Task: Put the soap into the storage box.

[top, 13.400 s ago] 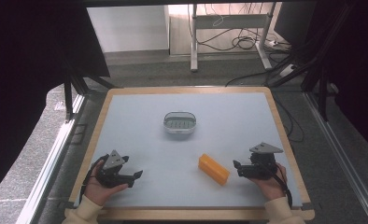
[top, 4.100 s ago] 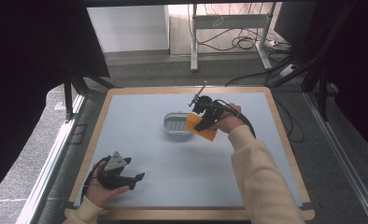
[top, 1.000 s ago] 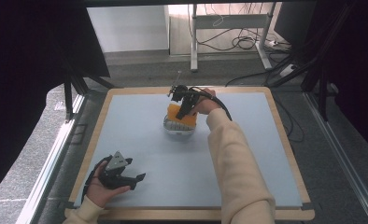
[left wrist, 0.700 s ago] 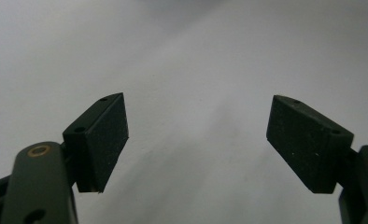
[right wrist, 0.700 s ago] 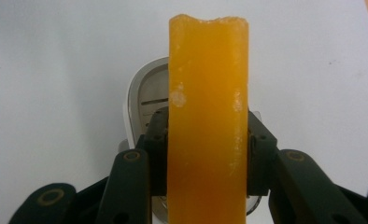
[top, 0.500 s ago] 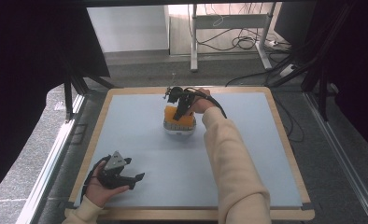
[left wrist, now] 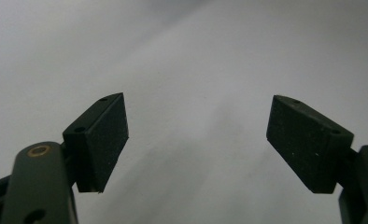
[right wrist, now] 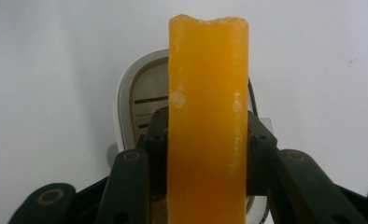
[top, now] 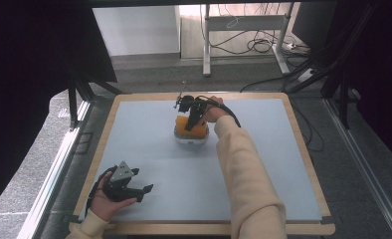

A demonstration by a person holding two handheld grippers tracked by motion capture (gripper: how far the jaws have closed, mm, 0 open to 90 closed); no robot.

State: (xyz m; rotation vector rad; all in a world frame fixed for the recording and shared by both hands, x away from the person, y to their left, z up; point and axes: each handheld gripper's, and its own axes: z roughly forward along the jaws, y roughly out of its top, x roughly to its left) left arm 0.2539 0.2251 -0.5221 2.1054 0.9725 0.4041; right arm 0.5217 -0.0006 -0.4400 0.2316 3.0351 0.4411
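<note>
Right tool (right wrist: 208, 140) around unlabelled orange bar (right wrist: 208, 116)

A lab or test room set up as a recording station.

A pale blue-grey bench with a light wooden rim (top: 303, 149) stands on dark grey carpet (top: 149, 77), flanked by black curtains (top: 30, 74) and black metal frame legs (top: 77, 97). Behind it, a grey metal desk frame (top: 244, 22) stands over a tangle of loose black cables (top: 256, 46) and a white power strip (top: 303, 74) on the floor, before a plain white wall panel (top: 137, 30). An aluminium rail (top: 54, 174) runs along the bench's left side.
</note>
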